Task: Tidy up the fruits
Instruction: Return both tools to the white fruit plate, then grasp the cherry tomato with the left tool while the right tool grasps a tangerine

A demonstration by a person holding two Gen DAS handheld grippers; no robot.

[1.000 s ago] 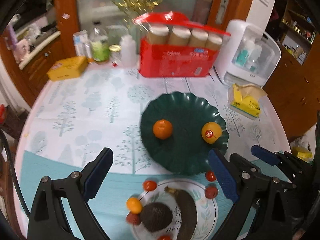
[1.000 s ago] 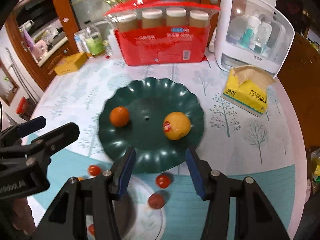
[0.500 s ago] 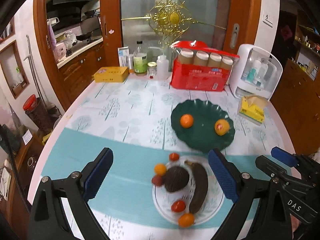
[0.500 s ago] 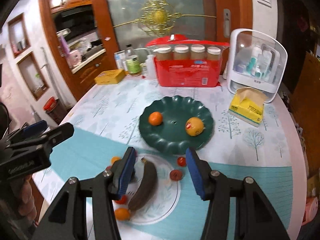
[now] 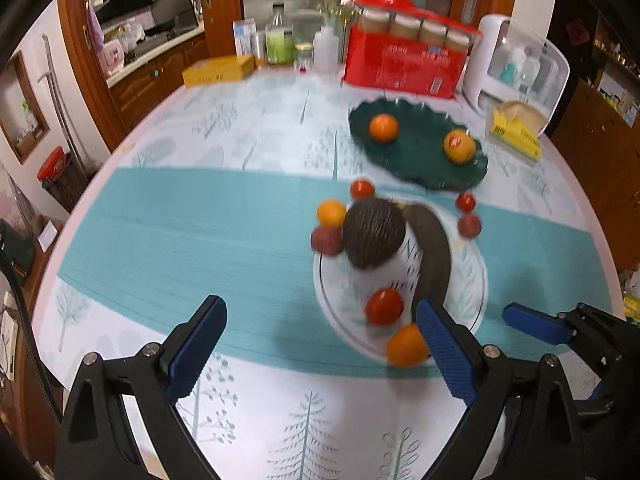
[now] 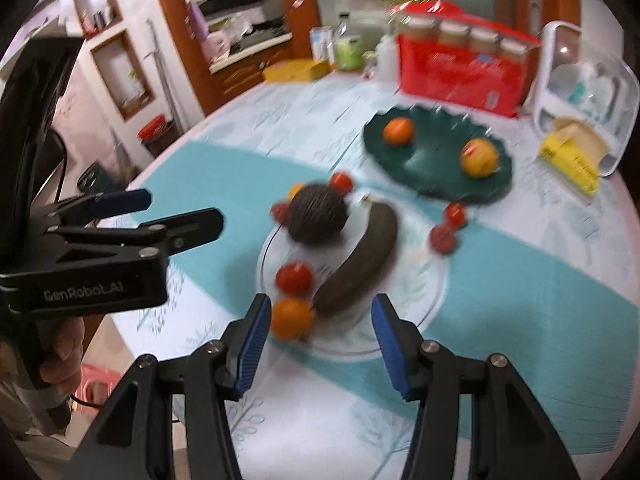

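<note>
A white plate (image 5: 468, 272) (image 6: 424, 292) holds a dark avocado (image 5: 374, 232) (image 6: 316, 216), a blackened banana (image 5: 432, 252) (image 6: 356, 256), a red tomato (image 5: 384, 306) (image 6: 294, 278) and a small orange (image 5: 406, 346) (image 6: 291, 317). Small red and orange fruits lie around it. A green scalloped plate (image 5: 416, 160) (image 6: 432, 168) behind carries an orange (image 5: 383, 128) (image 6: 398, 131) and a yellow stickered fruit (image 5: 459, 146) (image 6: 479, 157). My left gripper (image 5: 320, 352) is open and empty, near the white plate's front left. My right gripper (image 6: 318, 340) is open above that plate's near rim, the small orange by its left finger.
At the table's back stand a red box of jars (image 5: 404, 56), a white dispenser case (image 5: 516, 64), a yellow tissue pack (image 5: 516, 130), a yellow box (image 5: 218, 72) and bottles (image 5: 280, 40). A hand (image 6: 60, 356) holds the left gripper, seen at the right wrist view's left.
Both grippers have pulled back from the green plate toward the near edge and sunk lower. The white plate with avocado and banana now fills the middle of both views. Jaws unchanged.
</note>
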